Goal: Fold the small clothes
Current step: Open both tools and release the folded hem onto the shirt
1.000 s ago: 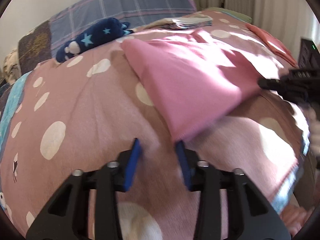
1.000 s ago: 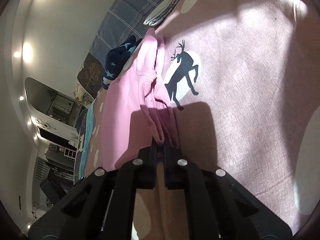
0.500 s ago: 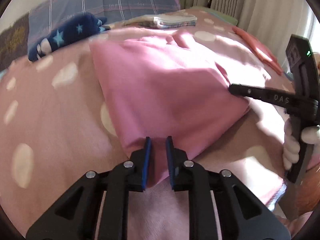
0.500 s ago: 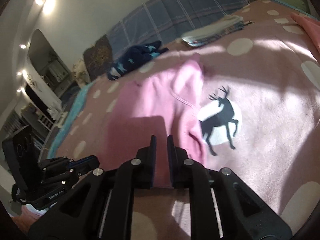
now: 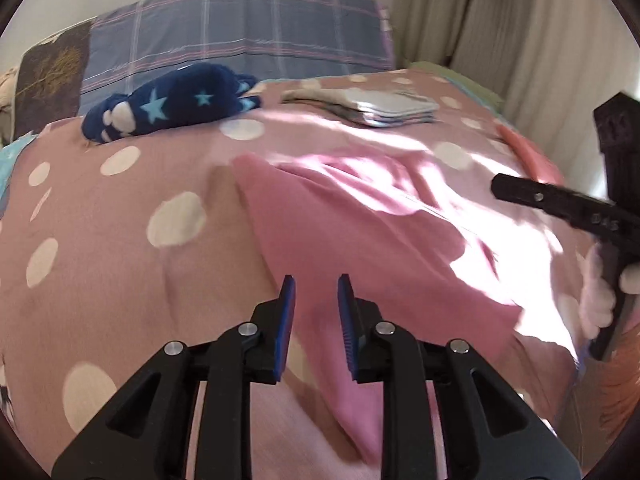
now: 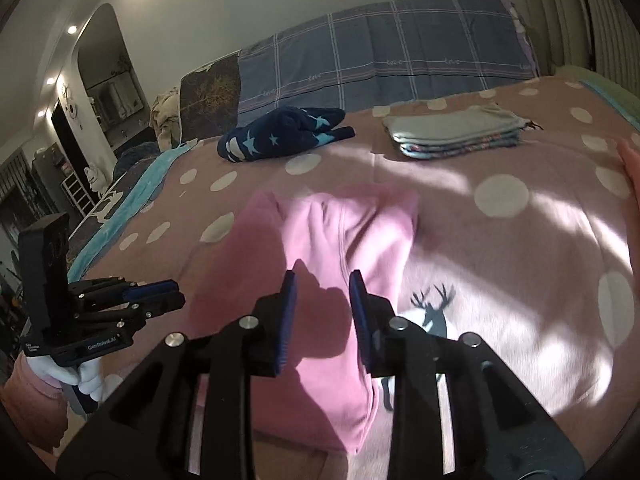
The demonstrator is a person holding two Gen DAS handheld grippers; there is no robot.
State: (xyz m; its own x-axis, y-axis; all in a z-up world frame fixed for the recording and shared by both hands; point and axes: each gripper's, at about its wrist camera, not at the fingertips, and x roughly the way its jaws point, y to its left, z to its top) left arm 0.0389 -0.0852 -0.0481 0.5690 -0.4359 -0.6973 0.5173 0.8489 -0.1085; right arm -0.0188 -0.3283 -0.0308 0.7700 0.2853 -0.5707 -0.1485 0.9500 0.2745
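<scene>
A pink garment (image 5: 360,236) lies folded on the pink spotted bedspread (image 5: 120,240); it also shows in the right wrist view (image 6: 332,264). My left gripper (image 5: 316,304) is open and empty above the garment's near left edge. My right gripper (image 6: 322,304) is open and empty above the garment's near end. The right gripper's finger shows at the right of the left wrist view (image 5: 560,204). The left gripper shows at the left of the right wrist view (image 6: 156,300).
A dark blue star-patterned garment (image 5: 168,104) lies near the plaid pillow (image 5: 240,40). A stack of folded clothes (image 6: 456,132) sits at the back of the bed. A deer print (image 6: 432,312) marks the bedspread. Curtains (image 5: 520,40) hang on the right.
Both grippers were shut on the pink garment half a second ago; both have opened and let it go, and it now lies folded on the bed.
</scene>
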